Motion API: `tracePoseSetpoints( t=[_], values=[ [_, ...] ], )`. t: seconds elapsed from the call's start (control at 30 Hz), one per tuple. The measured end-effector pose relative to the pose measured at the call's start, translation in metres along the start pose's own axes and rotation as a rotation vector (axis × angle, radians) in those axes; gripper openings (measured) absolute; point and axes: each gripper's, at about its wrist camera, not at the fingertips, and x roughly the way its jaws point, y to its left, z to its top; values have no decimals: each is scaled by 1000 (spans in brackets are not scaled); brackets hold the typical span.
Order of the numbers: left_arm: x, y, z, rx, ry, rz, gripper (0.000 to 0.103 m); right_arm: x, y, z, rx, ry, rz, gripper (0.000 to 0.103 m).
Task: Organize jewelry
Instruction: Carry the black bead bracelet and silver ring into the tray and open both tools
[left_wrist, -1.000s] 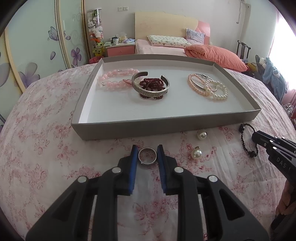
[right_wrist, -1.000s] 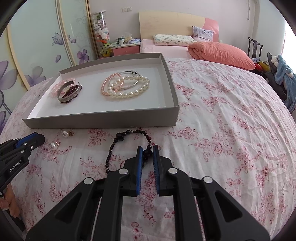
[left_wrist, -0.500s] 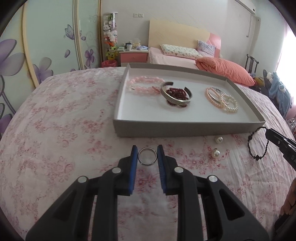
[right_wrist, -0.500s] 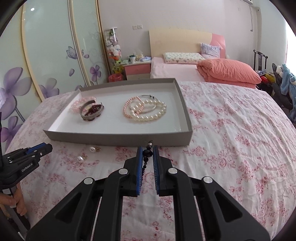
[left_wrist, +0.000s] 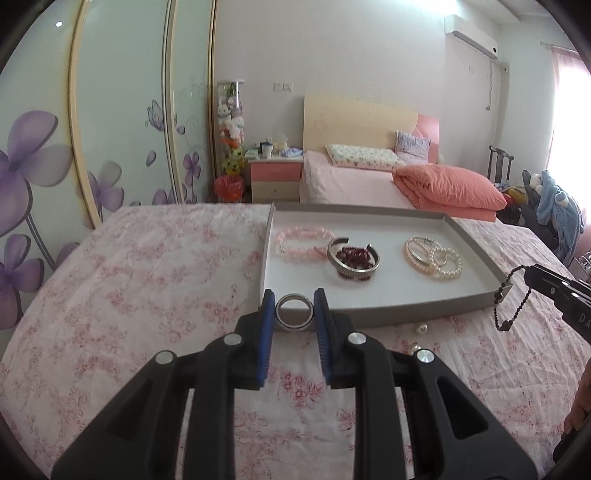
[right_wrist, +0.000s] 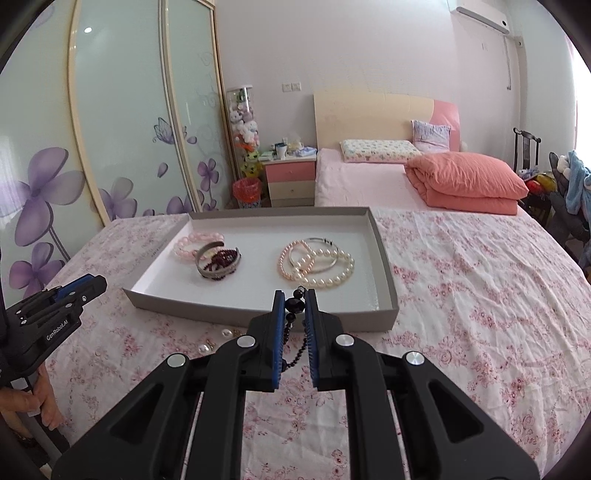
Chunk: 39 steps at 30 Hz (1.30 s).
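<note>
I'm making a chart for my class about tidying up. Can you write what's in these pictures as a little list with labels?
Place: bedroom, flowered bedspread
Left hand-held gripper: shut on a silver ring
Right hand-held gripper: shut on a black bead bracelet, which dangles below
Tray: grey, shallow, lying on the bedspread
In the tray: pink bead bracelet, silver cuff around dark red beads, pearl bracelets
Outside the tray: pearl earrings on the bedspread by the near wall
</note>
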Motion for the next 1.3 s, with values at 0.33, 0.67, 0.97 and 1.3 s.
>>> tracePoseSetpoints(
  t=[0.33, 0.67, 0.97, 1.3],
  values=[
    [-14, -11, 9, 18, -62, -18, 22, -21, 16, 10, -41, -91, 8, 12],
    [-10, -20, 15, 32, -67, -41, 22, -21, 21, 23, -49, -127, 17, 12],
    [1, -24, 26, 47, -78, -37, 22, -14, 22, 39, -55, -155, 20, 12],
    [20, -29, 33, 61, -68, -39, 22, 5, 18, 48, -50, -148, 16, 12]
  ],
)
